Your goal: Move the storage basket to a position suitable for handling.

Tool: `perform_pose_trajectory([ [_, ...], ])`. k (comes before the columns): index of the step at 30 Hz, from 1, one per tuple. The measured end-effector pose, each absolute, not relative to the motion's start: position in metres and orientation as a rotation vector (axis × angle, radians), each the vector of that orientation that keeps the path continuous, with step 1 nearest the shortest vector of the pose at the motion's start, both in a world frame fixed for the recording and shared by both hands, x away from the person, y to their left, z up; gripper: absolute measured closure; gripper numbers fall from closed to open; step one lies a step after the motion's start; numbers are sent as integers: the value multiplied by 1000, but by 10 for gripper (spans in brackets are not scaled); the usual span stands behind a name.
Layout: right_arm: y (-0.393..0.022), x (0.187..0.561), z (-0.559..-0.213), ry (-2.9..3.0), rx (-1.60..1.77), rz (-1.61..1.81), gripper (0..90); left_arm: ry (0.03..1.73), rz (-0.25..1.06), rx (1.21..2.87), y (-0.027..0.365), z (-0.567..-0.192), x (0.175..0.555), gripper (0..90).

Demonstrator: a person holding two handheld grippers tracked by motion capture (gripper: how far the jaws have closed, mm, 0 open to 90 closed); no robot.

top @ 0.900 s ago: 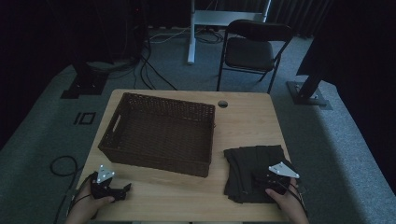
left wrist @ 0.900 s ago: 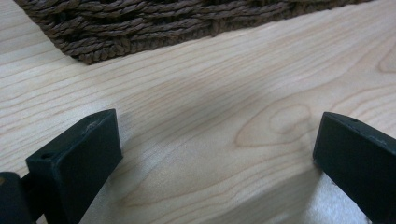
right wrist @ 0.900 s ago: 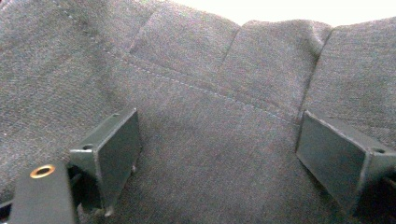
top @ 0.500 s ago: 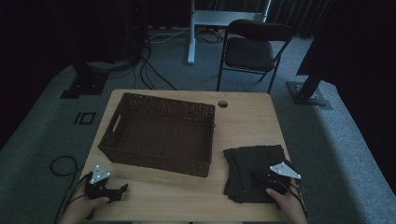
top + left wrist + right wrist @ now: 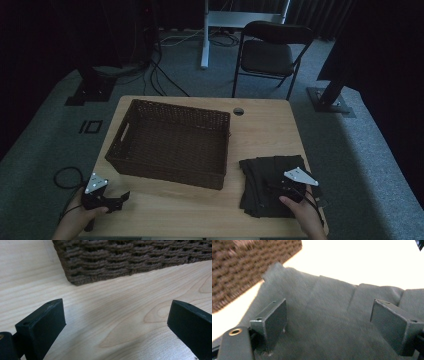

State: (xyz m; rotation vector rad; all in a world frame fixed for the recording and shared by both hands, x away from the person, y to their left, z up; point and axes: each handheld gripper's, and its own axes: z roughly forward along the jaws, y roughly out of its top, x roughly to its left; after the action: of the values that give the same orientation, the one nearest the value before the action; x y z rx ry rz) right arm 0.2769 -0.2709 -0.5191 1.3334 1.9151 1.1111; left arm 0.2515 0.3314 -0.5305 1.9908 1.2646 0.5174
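Two tools concern us. High view: dark folded cloth [image 5: 272,185] lies right of the wicker basket [image 5: 170,142] on the wooden table [image 5: 260,130]; a chair [image 5: 270,52] stands beyond. Left gripper view: left gripper [image 5: 116,322] released, near the basket. Right gripper view: right gripper [image 5: 328,322] released over the cloth; we judge it soft, light; pinch a folded edge

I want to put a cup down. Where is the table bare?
Bare wood lies beyond the folded dark cloth, right of the wicker basket, and along the near edge between the grippers. The basket crowds the left half.
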Motion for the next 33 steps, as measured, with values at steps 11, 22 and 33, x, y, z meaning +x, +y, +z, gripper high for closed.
perform_pose_trajectory([
  [11, -245, 287, -492, 1921, 1247, 1173, 135, 1237, 551, 1945, 340, -505, 260, 19],
  [22, -221, 297, -472, 1936, 1186, 1215, 136, 1201, 587, 1884, 349, -474, 269, 19],
  [33, -204, 305, -463, 1950, 1165, 1242, 136, 1146, 605, 1847, 347, -449, 282, 19],
])
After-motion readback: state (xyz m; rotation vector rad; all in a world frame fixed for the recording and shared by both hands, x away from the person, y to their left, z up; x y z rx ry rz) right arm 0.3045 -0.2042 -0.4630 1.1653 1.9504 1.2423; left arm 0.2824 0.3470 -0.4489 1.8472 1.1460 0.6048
